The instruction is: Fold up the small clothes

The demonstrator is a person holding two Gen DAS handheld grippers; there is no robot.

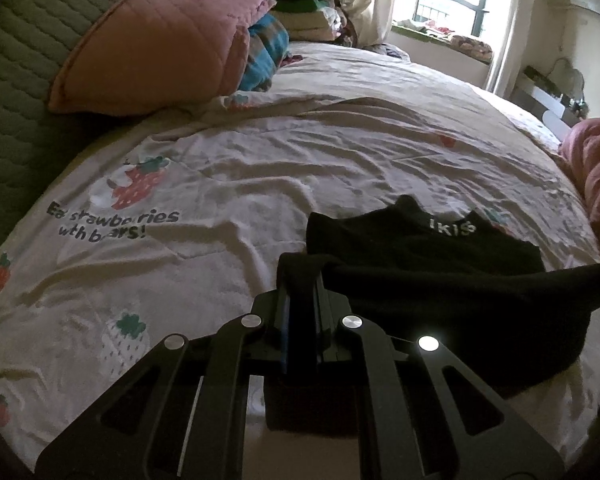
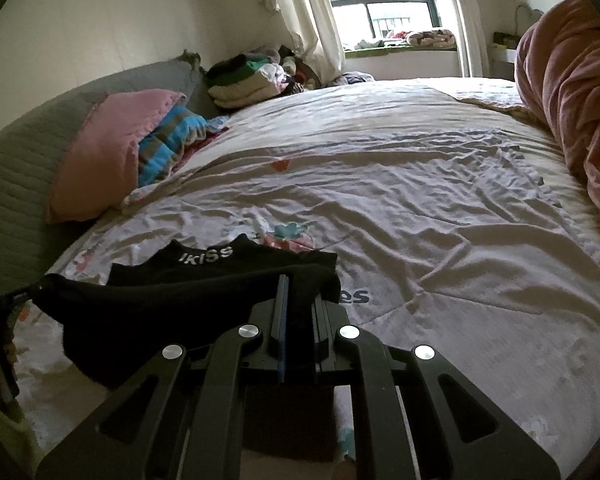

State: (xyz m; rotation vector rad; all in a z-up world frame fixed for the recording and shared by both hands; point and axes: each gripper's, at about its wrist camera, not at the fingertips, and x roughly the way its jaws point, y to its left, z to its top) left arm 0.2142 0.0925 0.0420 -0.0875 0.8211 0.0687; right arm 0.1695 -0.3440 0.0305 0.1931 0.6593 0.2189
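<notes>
Two black ankle socks are on the strawberry-print bed sheet. One sock with white lettering (image 1: 452,236) lies flat on the sheet; it also shows in the right wrist view (image 2: 220,258). A second black sock (image 1: 460,304) is held stretched between both grippers, a little above the sheet and in front of the flat one; it also shows in the right wrist view (image 2: 160,308). My left gripper (image 1: 300,276) is shut on its left end. My right gripper (image 2: 300,288) is shut on its right end.
The bed sheet (image 1: 260,168) is wrinkled. A pink pillow (image 1: 156,40) and a blue plaid cloth (image 1: 264,52) lie at the headboard side. A pile of folded clothes (image 2: 248,76) sits by the curtain. A pink blanket (image 2: 572,92) is bunched at the right edge.
</notes>
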